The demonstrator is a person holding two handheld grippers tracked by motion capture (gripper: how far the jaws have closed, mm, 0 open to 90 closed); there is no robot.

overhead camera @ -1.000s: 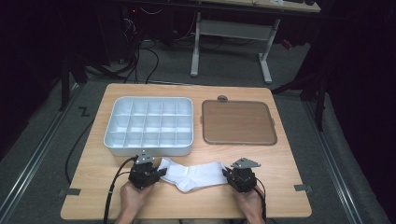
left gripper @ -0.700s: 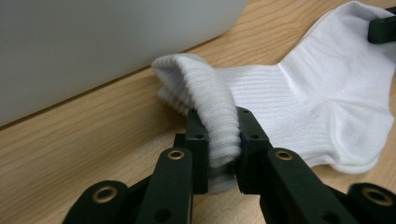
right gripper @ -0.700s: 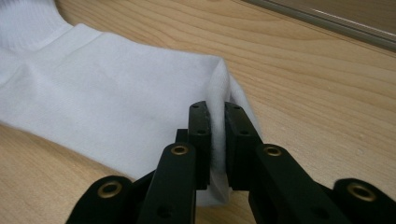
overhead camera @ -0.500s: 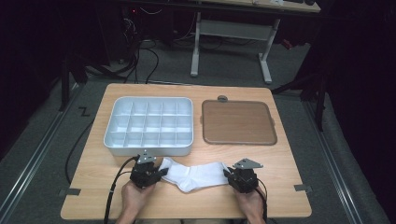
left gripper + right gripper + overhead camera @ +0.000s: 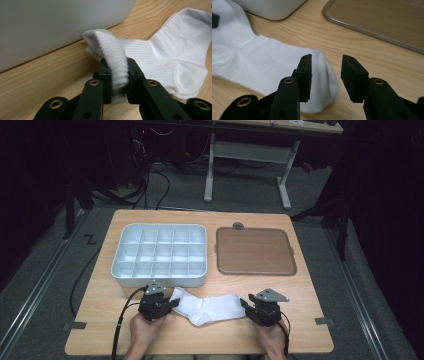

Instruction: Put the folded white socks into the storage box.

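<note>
White sock: cuff between left jaws, toe between parted right jaws.

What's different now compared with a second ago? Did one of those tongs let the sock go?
Yes. The right tongs have just been opening; their jaws now stand apart around the toe of the sock, no longer pinching it. The left tongs stay clamped on the ribbed cuff. The sock, the white tray and the brown lid lie where they were.

The wooden surface carries a grey compartment tray at center left, a brown lid at center right, and 1 white sock near the lower edge.
</note>
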